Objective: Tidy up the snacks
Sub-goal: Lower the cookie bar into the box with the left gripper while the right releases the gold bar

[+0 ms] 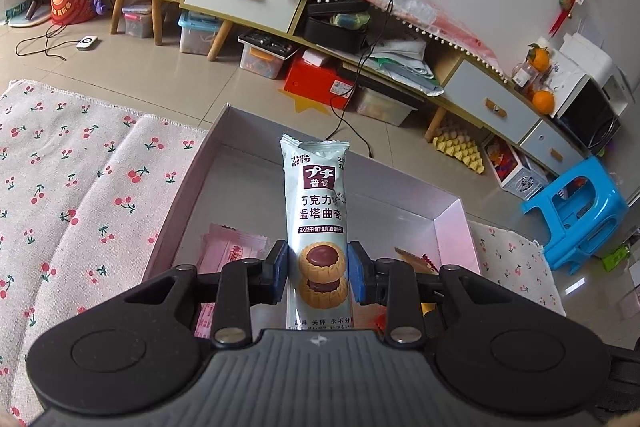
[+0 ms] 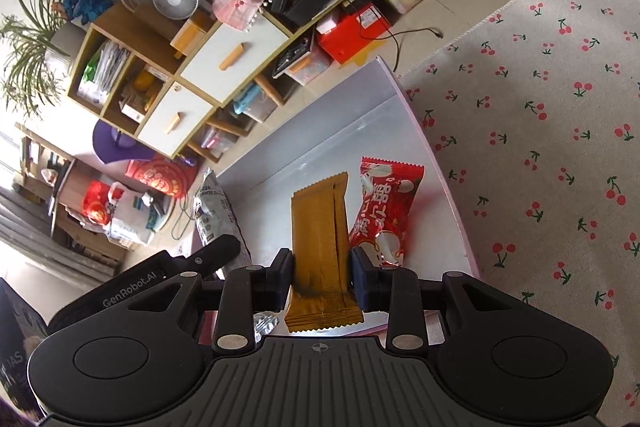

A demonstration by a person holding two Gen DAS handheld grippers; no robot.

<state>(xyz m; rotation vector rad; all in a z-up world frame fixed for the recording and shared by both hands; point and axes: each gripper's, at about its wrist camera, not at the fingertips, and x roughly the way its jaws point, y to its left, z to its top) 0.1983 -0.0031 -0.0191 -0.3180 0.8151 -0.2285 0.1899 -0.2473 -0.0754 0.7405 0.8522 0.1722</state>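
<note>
The left gripper (image 1: 318, 273) is clamped on a pale cookie packet (image 1: 318, 223), its blue pads pressing the wrapper from both sides at the printed tart picture near the packet's lower end. The packet stands up lengthwise between the fingers and reaches forward past their tips, held over the open box (image 1: 448, 223) that sits on the cherry-print cloth (image 1: 80, 187). Under and to the left of this gripper, a pink wrapped snack (image 1: 230, 247) lies on the box floor near the left wall, and to the right a brown-edged wrapper (image 1: 414, 259) shows just behind the right finger, mostly hidden. The right gripper (image 2: 320, 279) is closed on a tan snack packet (image 2: 320, 231), gripping it near its lower end so that the crimped bottom edge hangs out behind the pads and the longer part extends ahead of the fingertips, tilted slightly right. This packet too is over the box (image 2: 432, 147). Just right of it, a red candy packet (image 2: 384, 203) lies inside the box close to the right wall, its lower end beside the right finger. On the left side of that view, the other gripper with the pale packet (image 2: 212, 207) shows partly at the box's edge.
</note>
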